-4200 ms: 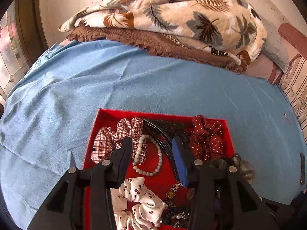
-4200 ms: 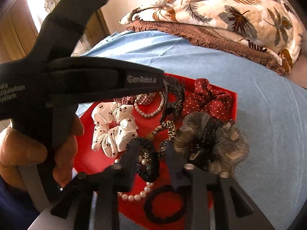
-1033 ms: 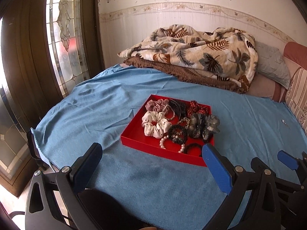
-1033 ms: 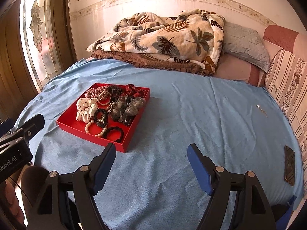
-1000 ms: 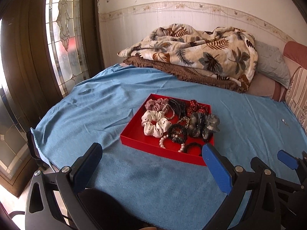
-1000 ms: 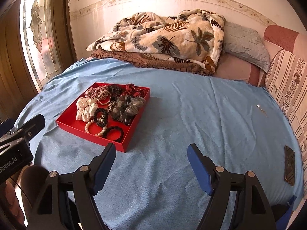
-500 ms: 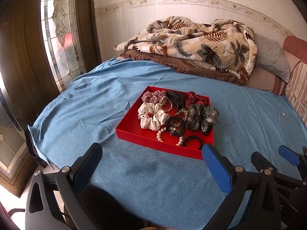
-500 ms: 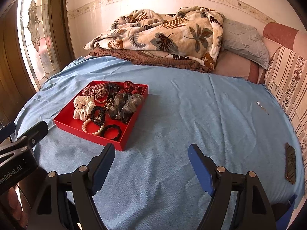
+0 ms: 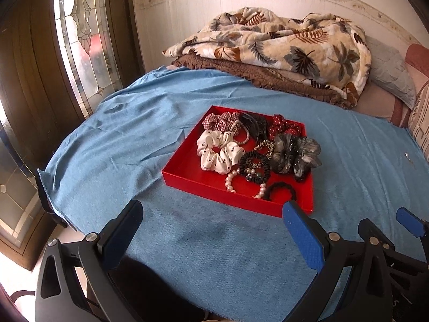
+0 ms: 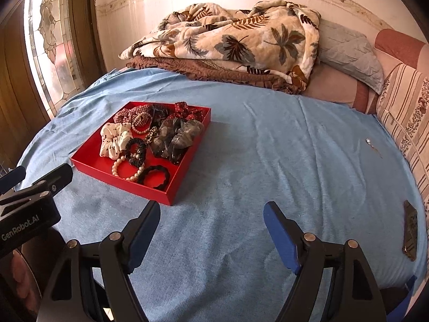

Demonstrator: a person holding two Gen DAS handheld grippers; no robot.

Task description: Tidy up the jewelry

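A red tray [image 9: 187,179] sits on a bed covered by a blue sheet [image 9: 120,139], filled with hair ties and jewelry. In the left wrist view the tray lies at about twelve o'clock from the left gripper [image 9: 214,228], near it but not touching. The left gripper's jaws stand wide apart and hold nothing. Inside the tray, a white dotted scrunchie [image 9: 218,153] lies at nine o'clock, a grey scrunchie [image 9: 295,153] at three o'clock, a black hair tie [image 9: 281,189] and a pearl bracelet [image 9: 232,182] at six o'clock, and a red dotted scrunchie [image 9: 284,127] at one o'clock. In the right wrist view the right gripper [image 10: 211,228] hovers over bare sheet with its jaws wide apart and empty, the tray at about eleven o'clock from it. A leaf-print blanket [image 10: 228,40] is heaped at the far end of the bed, at twelve o'clock.
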